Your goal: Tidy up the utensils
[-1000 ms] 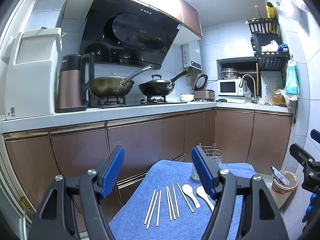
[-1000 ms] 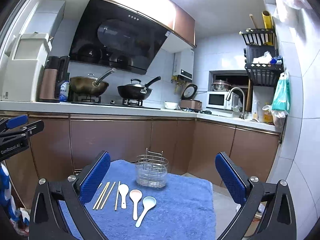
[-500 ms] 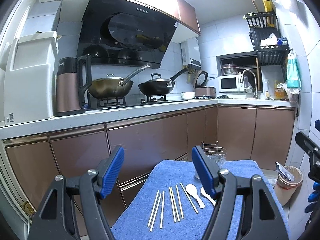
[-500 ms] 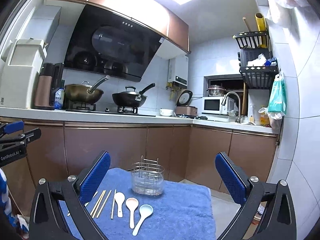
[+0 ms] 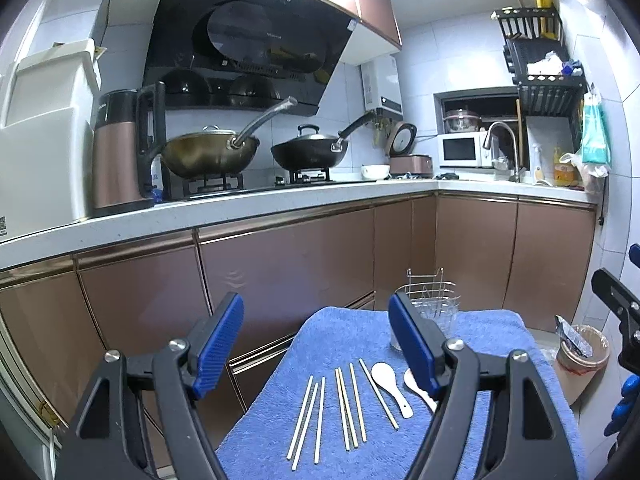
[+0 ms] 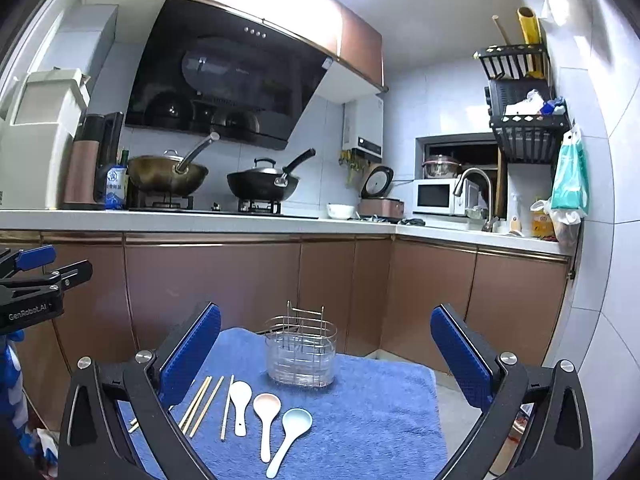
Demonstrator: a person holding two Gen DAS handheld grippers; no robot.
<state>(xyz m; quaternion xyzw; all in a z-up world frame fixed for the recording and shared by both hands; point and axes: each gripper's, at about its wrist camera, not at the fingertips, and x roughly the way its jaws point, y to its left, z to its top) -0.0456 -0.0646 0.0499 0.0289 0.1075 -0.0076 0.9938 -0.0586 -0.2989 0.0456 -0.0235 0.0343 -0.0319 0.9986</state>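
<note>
Several pale chopsticks [image 5: 348,408] lie side by side on a blue towel [image 5: 340,332]. To their right lie a white spoon [image 6: 240,400], a pink spoon [image 6: 266,412] and a light blue spoon [image 6: 292,428]. A wire utensil holder [image 6: 300,356] with a clear base stands upright behind them. My left gripper [image 5: 316,304] hovers before the chopsticks, its jaws opening with nothing between them. My right gripper [image 6: 326,316] hangs open and empty in front of the holder and spoons.
Brown cabinets and a white counter [image 6: 240,222] with woks, a kettle and a microwave run behind the towel. A paper tub [image 5: 584,352] of rubbish sits low at the right. The right gripper's body [image 5: 616,308] shows at the left view's edge.
Both grippers have drifted closer to the towel, so the utensils and holder look larger. Nothing on the towel has moved.
</note>
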